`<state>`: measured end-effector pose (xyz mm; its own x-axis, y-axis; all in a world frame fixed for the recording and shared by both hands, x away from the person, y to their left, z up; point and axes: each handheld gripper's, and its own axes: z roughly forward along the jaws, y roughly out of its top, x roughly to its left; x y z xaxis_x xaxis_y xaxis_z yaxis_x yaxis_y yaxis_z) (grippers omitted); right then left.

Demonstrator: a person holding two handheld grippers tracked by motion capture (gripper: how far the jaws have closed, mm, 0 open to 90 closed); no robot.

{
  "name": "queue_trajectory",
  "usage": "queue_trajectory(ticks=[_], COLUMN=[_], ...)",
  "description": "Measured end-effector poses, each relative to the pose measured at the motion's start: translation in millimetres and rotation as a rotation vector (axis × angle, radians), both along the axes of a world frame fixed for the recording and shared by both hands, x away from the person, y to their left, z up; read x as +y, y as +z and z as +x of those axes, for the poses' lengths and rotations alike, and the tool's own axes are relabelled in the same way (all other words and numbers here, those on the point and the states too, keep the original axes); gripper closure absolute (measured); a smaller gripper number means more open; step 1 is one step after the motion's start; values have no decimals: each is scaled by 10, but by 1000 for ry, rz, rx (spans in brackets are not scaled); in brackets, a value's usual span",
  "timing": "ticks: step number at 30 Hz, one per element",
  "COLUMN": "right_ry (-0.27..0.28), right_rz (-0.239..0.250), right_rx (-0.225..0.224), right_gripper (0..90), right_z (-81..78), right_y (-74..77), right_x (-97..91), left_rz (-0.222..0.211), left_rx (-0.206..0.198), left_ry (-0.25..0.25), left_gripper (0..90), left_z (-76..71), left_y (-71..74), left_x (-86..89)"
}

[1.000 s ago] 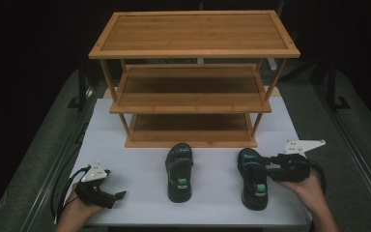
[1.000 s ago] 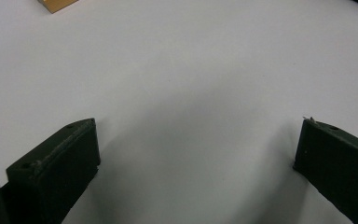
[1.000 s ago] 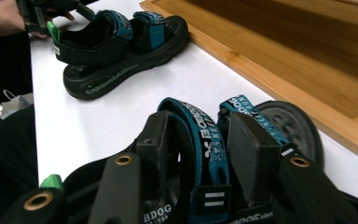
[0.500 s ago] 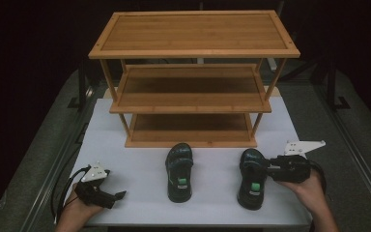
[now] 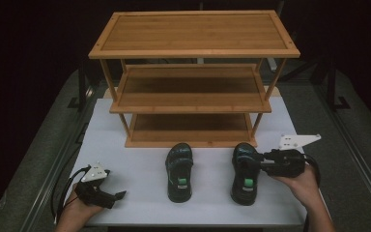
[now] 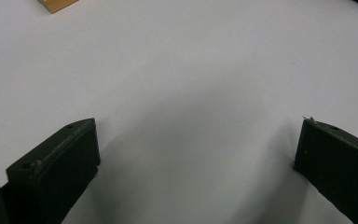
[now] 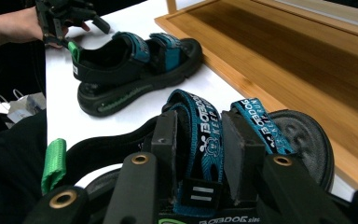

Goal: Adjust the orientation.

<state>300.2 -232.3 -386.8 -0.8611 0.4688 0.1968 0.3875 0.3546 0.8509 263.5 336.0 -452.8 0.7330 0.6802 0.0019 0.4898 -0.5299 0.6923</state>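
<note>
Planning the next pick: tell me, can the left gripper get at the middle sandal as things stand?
Probably yes: the left gripper is open over bare table, with nothing between it and the middle sandal.

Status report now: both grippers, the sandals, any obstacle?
Right gripper shut on right black sandal's teal strap. Left gripper open over white table. Second black sandal stands free. Three-tier bamboo rack unobstructed.

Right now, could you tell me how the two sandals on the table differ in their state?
The right sandal has the right gripper shut on its teal strap, while the left sandal lies free, with no gripper on it. The right sandal lies closer to the person's right hand; the left sandal lies mid-table. Both are black with teal straps and green heel tabs, toes towards the wooden rack.
</note>
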Motion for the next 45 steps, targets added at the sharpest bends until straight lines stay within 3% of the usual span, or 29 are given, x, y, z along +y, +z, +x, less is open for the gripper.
queue_trajectory(ticks=[11, 21, 33, 35, 38, 42, 45], right_ry=[110, 175, 172, 174, 154, 136, 125], right_rz=[-10, -35, -36, -41, -42, -38, -34], right_rx=[-5, 25, 30, 20, 6, -16, -23], right_gripper=[674, 674, 669, 638, 515, 460, 435], right_z=[243, 405, 452, 443, 418, 353, 322], right_y=[19, -95, -184, -188, -162, -100, -68], right_x=[591, 1031, 1123, 1130, 1121, 1087, 1059], left_rz=[-2, -5, -2, -2, -4, 0, -40], left_rx=[-2, -1, 1, 1, 0, 2, 7], left_ry=[1, 3, 0, -1, 1, 0, -9], left_gripper=[0, 0, 0, 0, 0, 0, 0], left_z=[1, 1, 2, 2, 2, 0, 17], left_y=[-1, -2, 0, 0, 0, 9, 59], left_x=[-1, -2, 0, 1, 2, -5, -34])
